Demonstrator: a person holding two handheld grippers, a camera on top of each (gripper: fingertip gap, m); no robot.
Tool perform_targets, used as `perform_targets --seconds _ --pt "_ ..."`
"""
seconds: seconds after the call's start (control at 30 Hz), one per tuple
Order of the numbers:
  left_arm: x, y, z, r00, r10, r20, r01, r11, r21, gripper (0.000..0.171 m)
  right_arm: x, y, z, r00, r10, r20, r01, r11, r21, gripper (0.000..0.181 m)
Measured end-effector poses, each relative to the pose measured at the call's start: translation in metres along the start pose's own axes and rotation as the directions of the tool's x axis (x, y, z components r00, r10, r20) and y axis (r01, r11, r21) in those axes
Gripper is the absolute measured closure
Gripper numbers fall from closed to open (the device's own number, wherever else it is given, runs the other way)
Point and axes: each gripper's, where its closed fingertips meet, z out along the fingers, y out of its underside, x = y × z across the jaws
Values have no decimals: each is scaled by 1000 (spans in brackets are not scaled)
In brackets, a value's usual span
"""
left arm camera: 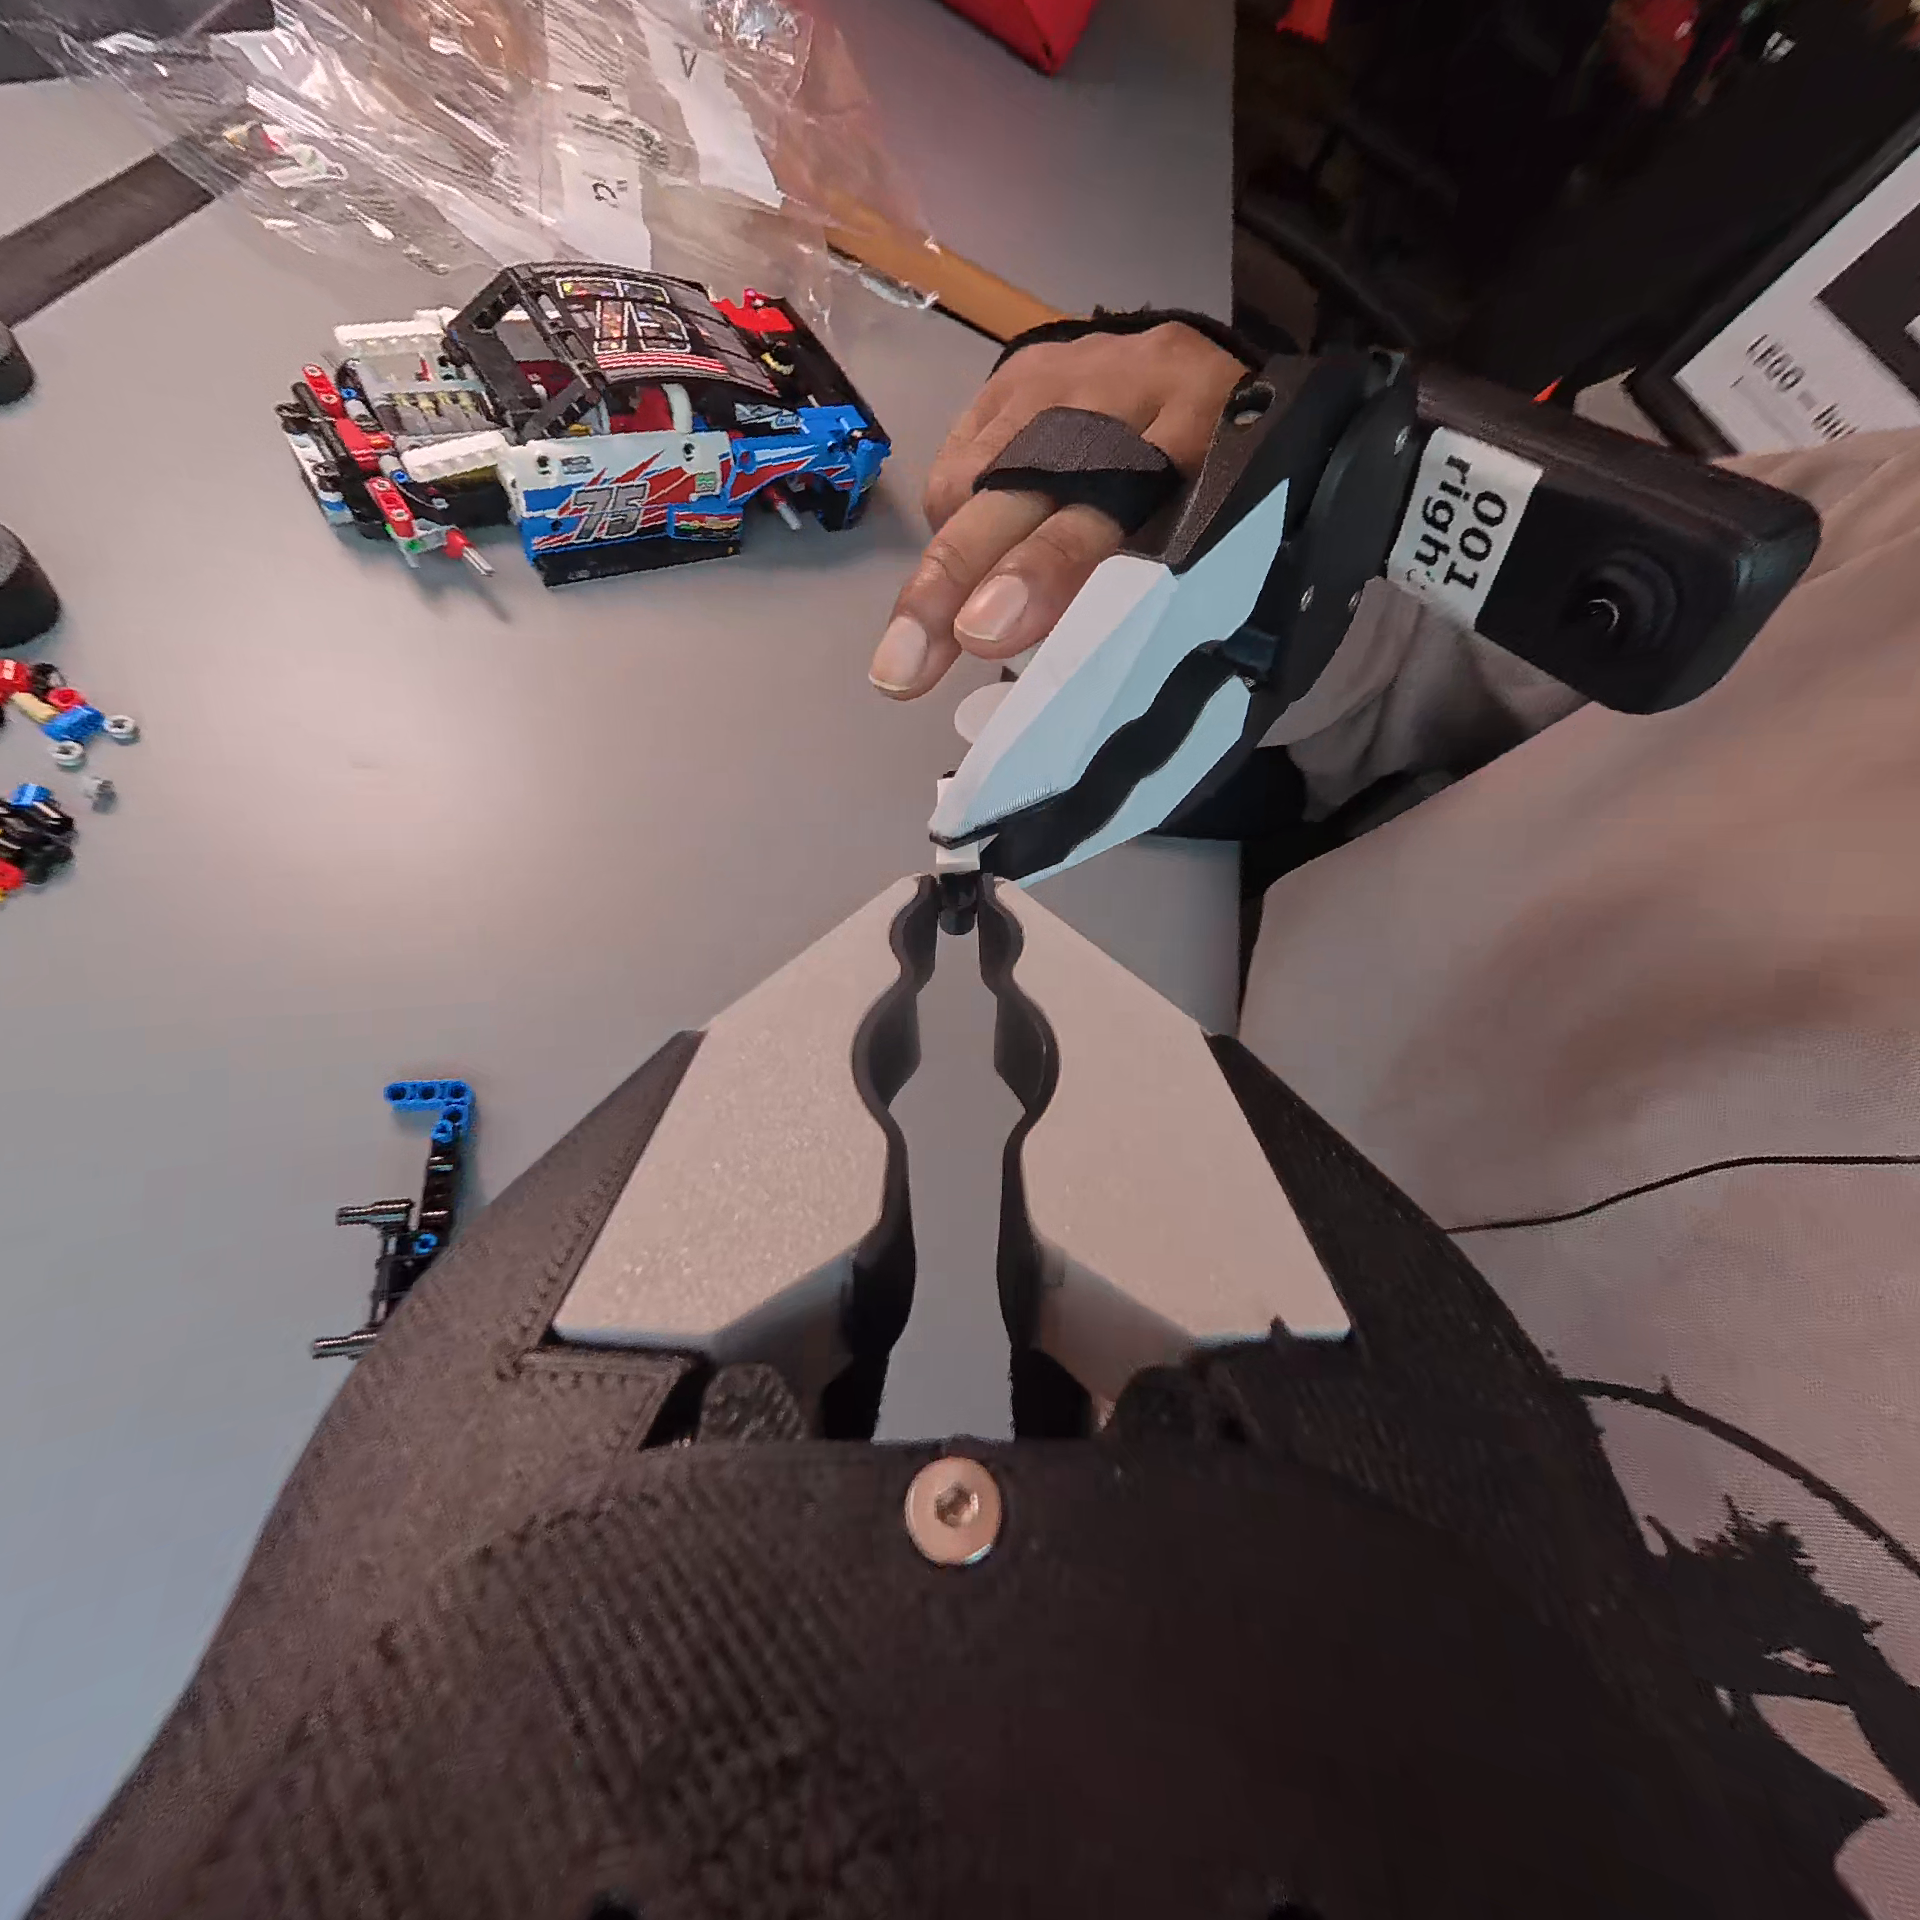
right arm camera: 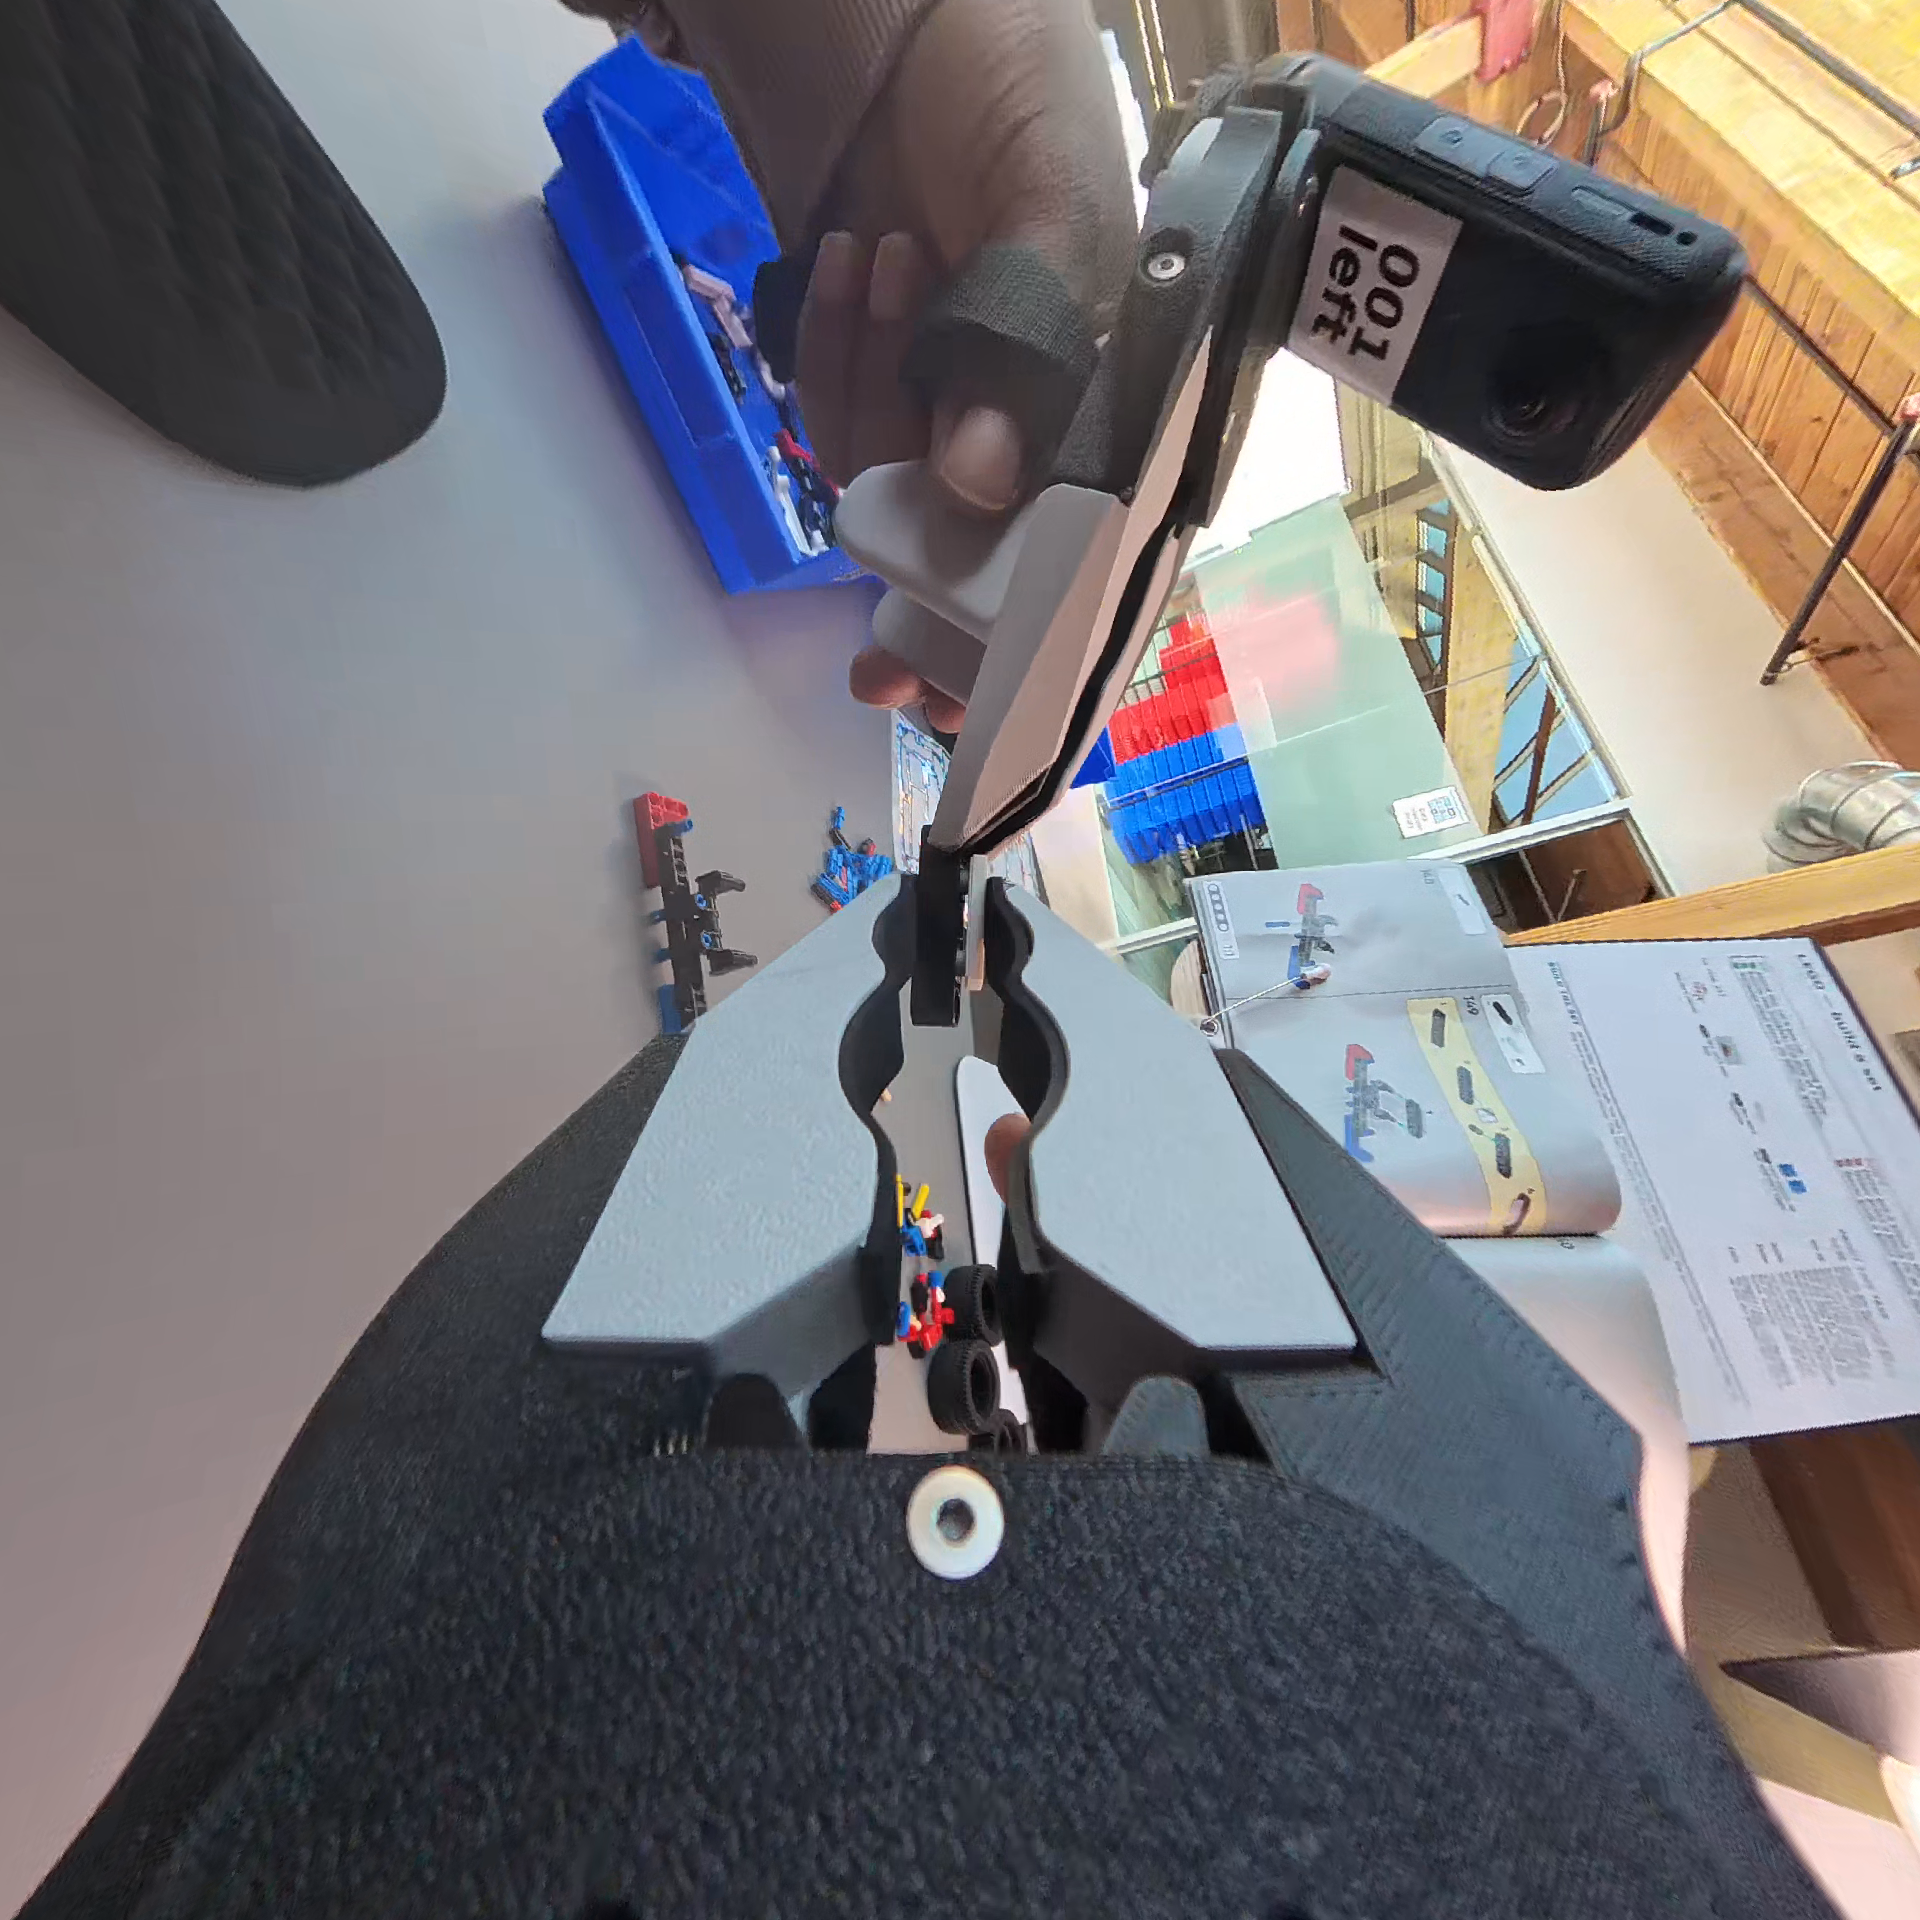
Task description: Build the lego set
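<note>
In the left wrist view my left gripper (left arm camera: 954, 896) is shut on a small black Lego piece (left arm camera: 954, 920) at its tips. My right gripper (left arm camera: 964, 837) comes in from the upper right, shut on a small white piece (left arm camera: 954, 858) that touches the black one. In the right wrist view my right gripper (right arm camera: 951, 899) closes around the black piece (right arm camera: 938, 951) and the white piece (right arm camera: 979, 930) side by side. The left gripper (right arm camera: 951, 844) meets them from above. The pieces are held above the grey table (left arm camera: 520, 883). The part-built race car (left arm camera: 582, 416) stands farther off on the table.
A blue and black subassembly (left arm camera: 421, 1195) and loose small parts (left arm camera: 42, 769) lie left. Clear plastic bags (left arm camera: 540, 135) lie behind the car. A blue parts bin (right arm camera: 665, 343), a red-black subassembly (right arm camera: 686, 914), tyres (right arm camera: 966, 1340) and an open instruction booklet (right arm camera: 1403, 1039) show in the right wrist view. From either gripper's tips it is about 30 cm to the part-built race car (left arm camera: 582, 416).
</note>
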Motion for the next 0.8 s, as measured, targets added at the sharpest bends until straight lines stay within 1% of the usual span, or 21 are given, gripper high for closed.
perform_targets --seconds 0.13,0.23,0.3,0.37,0.43,0.5,0.57,0.63,0.73,0.8 --pt "7 -7 -3 991 -110 -79 116 990 75 166 6 -6 -5 992 127 21 -127 991 41 171" --pt "8 -8 -3 981 -160 -114 174 977 125 166 6 -7 -6 982 184 48 -187 981 52 171" --pt "8 -9 -3 977 -170 -127 190 968 166 165 6 -7 -6 969 235 71 -240 969 65 172" --pt "7 -8 -3 980 -158 -117 179 964 196 165 6 -6 -6 959 269 92 -276 958 74 171" --pt "3 -6 -2 986 -142 -85 158 963 218 161 4 -5 -4 957 272 97 -280 957 71 171" --pt "3 -5 0 986 -145 -84 161 958 235 156 3 -6 -1 960 262 98 -269 961 69 171" --pt "1 -4 3 984 -159 -81 174 952 251 164 1 -6 3 966 239 97 -246 967 62 171" --pt "-3 -3 4 982 -172 -76 186 946 266 165 0 -4 5 969 229 95 -235 970 56 172" --pt "-4 -3 4 965 -233 -119 258 925 279 165 0 -2 6 966 239 96 -246 967 68 172" --pt "-4 -4 3 948 -268 -173 310 903 298 163 0 -2 6 963 252 99 -260 963 74 172"
